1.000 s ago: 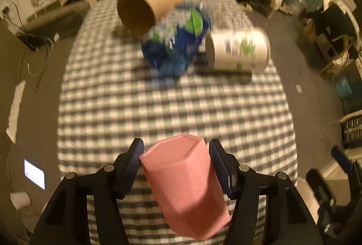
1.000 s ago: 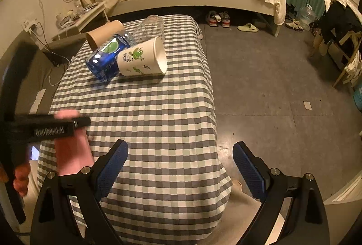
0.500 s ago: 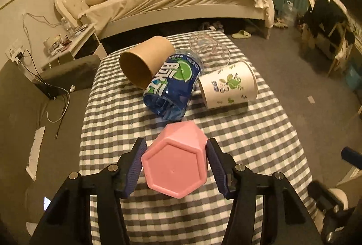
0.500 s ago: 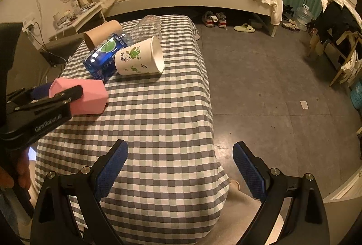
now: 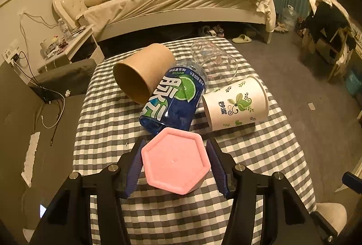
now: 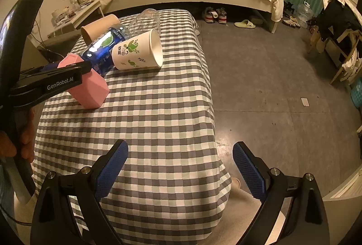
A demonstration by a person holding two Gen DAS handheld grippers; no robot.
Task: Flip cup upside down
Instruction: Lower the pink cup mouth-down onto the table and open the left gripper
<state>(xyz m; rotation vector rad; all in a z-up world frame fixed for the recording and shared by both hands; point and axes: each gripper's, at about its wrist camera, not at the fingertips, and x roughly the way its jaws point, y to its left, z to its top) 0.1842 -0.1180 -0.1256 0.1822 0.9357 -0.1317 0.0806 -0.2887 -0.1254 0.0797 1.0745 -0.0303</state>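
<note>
While left gripper (image 5: 174, 161) fingers pinch pink cup (image 5: 175, 160) base-up near blue bottle (image 5: 174, 98), right gripper (image 6: 179, 168) fingers spread; cup likely light, rigid, best gripped across flat sides.

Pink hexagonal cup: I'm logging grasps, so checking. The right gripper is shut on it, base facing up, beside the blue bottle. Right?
Not quite: the left gripper holds the pink hexagonal cup, as the left wrist view shows. The right gripper is open and holds nothing. The base faces up, beside the blue bottle.
</note>
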